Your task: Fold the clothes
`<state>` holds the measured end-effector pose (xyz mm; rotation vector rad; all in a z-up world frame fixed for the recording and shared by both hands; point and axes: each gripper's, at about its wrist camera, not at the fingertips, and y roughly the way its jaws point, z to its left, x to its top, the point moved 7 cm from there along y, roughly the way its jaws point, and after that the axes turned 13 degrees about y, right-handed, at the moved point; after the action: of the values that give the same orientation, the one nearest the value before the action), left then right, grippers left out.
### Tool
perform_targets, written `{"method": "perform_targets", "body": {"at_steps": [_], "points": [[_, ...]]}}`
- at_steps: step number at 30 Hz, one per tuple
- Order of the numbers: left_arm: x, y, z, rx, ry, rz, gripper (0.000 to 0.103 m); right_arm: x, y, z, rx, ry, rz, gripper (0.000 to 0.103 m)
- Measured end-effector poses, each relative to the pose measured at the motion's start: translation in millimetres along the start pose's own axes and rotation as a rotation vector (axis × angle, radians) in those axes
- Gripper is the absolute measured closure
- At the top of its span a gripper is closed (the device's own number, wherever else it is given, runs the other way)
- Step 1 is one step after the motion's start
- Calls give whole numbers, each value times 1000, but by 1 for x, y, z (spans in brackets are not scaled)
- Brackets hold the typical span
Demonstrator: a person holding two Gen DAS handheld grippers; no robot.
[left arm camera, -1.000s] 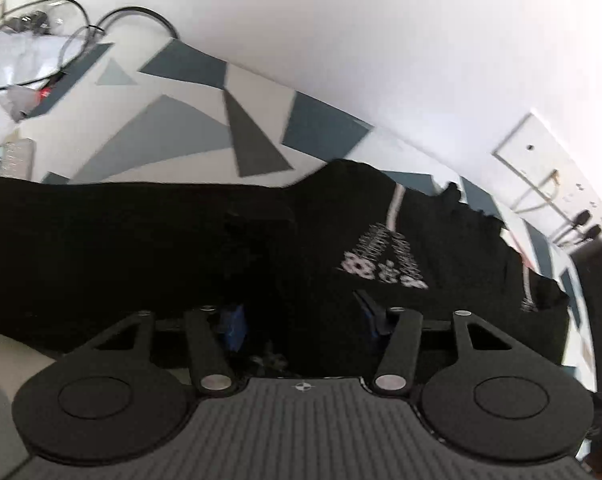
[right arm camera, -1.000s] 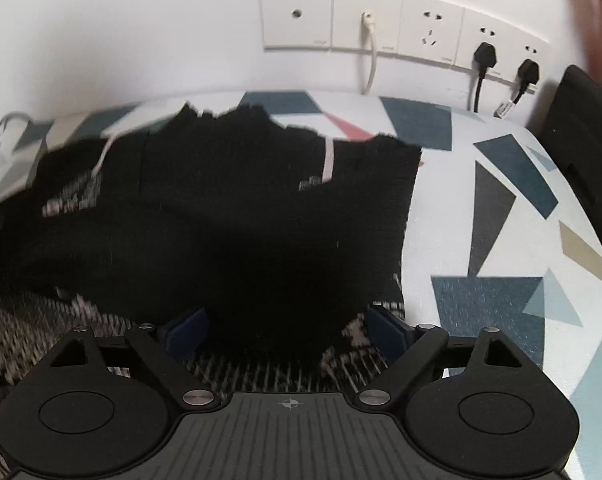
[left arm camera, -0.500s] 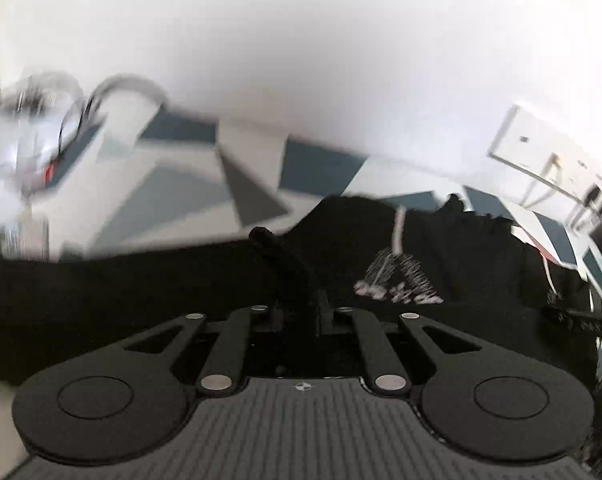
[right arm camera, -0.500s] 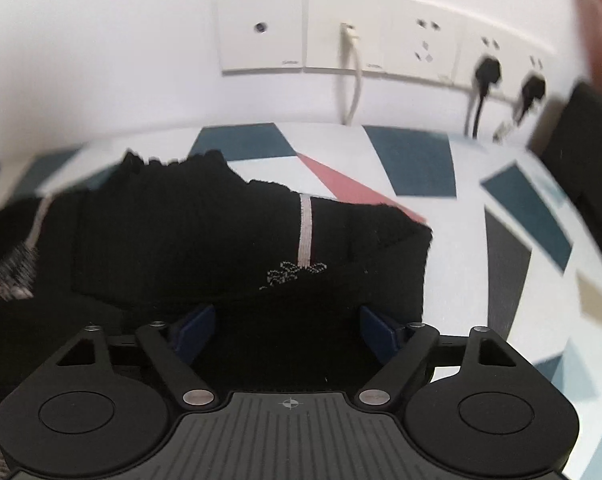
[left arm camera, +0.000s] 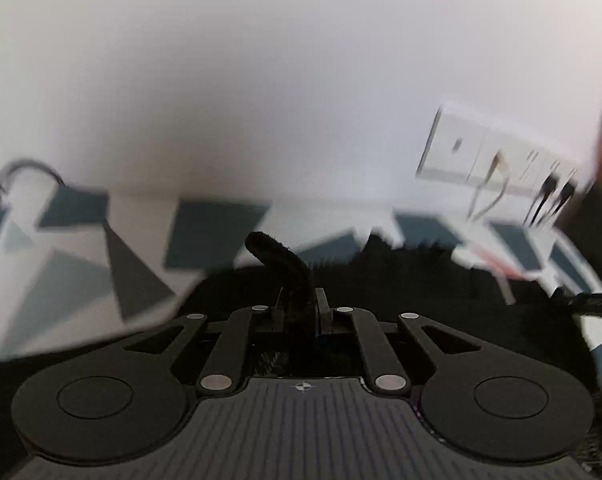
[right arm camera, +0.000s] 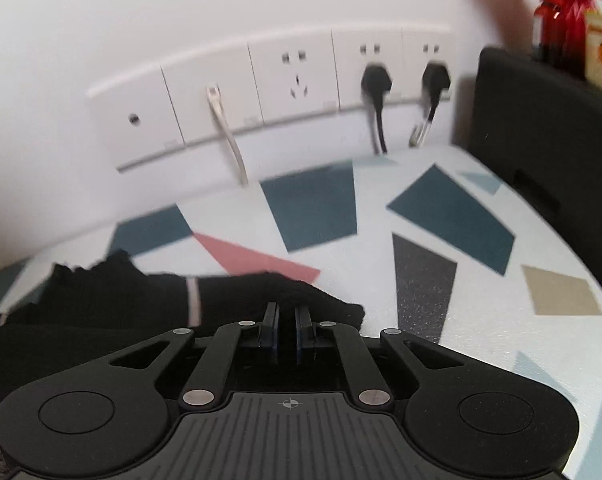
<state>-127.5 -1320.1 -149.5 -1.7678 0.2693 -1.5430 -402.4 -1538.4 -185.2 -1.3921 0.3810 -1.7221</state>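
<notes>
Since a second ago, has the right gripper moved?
Yes. The right gripper, now shut on the black garment, has come nearer the wall sockets.

We see a white worktop (right arm camera: 381, 216) patterned with blue, grey, pink and tan shapes. On the wall behind it we find a row of white sockets (right arm camera: 269, 96), two holding black plugs (right arm camera: 375, 80), and a black box (right arm camera: 549, 128) stands at the right.

Matt black knitted garment (right arm camera: 149, 300), smooth patterned tablecloth (right arm camera: 481, 300), glossy white plastic socket plates (right arm camera: 293, 80).
</notes>
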Motion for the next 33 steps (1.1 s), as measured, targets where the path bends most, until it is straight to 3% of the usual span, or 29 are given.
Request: {"method": "perform_targets", "body": {"at_steps": [3,5,8,13,16,21,22,23,25,28,33], "points": [[-8,17,8,4,-39,57,93,5,-3,-5,45,22,5,79],[-10,17,14,-11,-76,69,93,10,-26,-9,98,58,-30,60],[-8,11,20,-17,-93,78,93,-4,-57,-8,96,-6,-16,40],[-3,3,16,-3,-101,115,93,-60,-89,-6,67,-172,55,31],[-3,3,11,0,-115,136,93,-86,-82,4,3,-278,55,32],[-3,0,7,8,-163,131,93,-95,-67,6,-76,-324,14,47],[-2,-3,7,17,-173,125,93,-95,-66,6,-81,-330,6,56],[-1,-5,7,18,-190,120,93,-94,-68,3,-85,-324,-2,75],[1,-11,4,-15,-229,112,93,-86,-74,-9,-98,-263,-19,87],[0,-15,-4,-28,-193,102,93,-72,-91,-29,-103,-160,-58,90],[-29,4,1,27,-155,173,92,-83,-89,-35,-70,-155,70,86]]}}
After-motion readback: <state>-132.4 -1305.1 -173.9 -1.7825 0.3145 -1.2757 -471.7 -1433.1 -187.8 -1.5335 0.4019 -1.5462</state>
